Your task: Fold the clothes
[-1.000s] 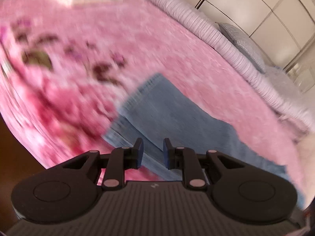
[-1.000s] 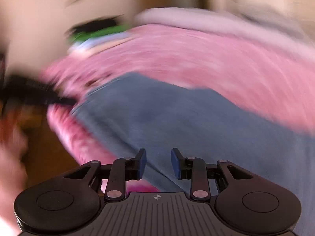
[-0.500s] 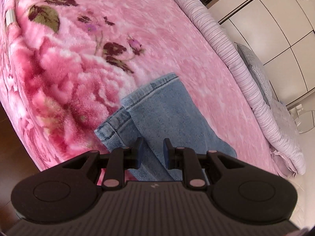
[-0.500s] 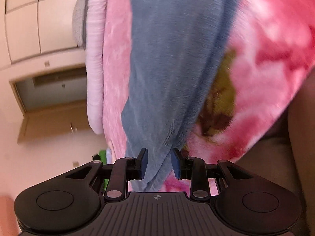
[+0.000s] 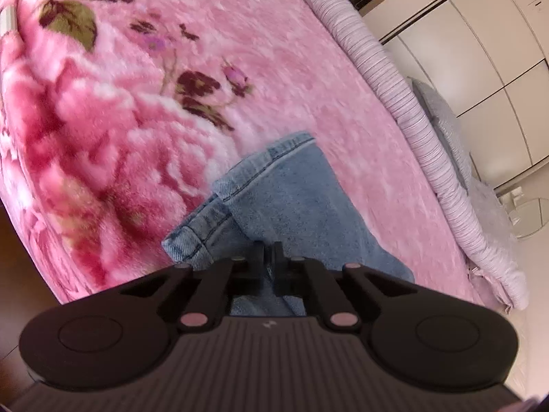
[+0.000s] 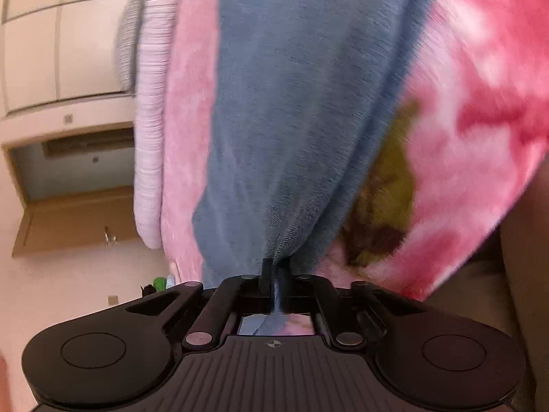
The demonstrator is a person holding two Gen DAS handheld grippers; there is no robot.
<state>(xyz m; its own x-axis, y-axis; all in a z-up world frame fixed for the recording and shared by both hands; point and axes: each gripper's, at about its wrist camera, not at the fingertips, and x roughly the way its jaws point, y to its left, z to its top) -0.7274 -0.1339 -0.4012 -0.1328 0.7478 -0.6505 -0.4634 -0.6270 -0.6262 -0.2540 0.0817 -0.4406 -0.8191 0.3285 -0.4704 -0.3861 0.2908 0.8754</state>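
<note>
Blue denim jeans (image 5: 291,199) lie on a pink floral blanket (image 5: 144,110). In the left wrist view their hemmed leg ends point up and left, and my left gripper (image 5: 269,257) is shut on the denim just below the hems. In the right wrist view the jeans (image 6: 295,110) stretch away up the frame. My right gripper (image 6: 274,267) is shut on a bunched edge of the denim.
A striped lilac bolster (image 5: 387,79) runs along the far side of the bed, with white wardrobe doors (image 5: 487,55) behind it. The blanket edge drops to a dark brown floor (image 5: 20,274) at left. In the right wrist view, a doorway (image 6: 75,171) shows at left.
Both grippers have shut on the jeans; half a second ago their jaws stood apart over the denim. The views have barely shifted since then.
</note>
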